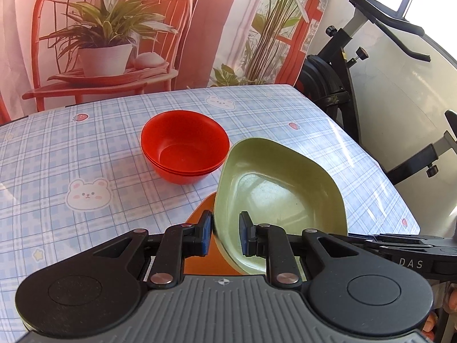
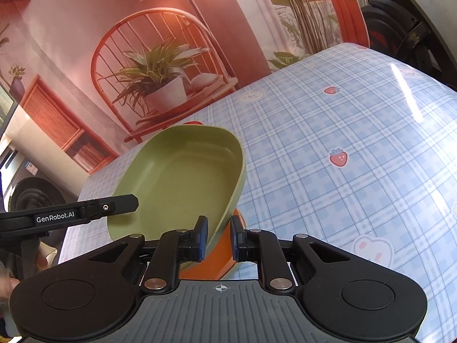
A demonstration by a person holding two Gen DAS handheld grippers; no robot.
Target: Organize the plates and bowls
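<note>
green dish: I see a pale green, squarish deep plate, empty, tilted, raised off the desk.
orange plate: beneath the green dish; I see only slivers.
red bowls: nested stack, upright on the desk, just beyond the green dish.

Plaid-cloth table w/ stacked red bowls.

Left gripper with black linkage arms, silver rivets, blue rubber pads, grey ribbed base with a crosshair mark, round black side discs, right gripper of the same build, white "GenRobot.AI" lettering on a black arm
</note>
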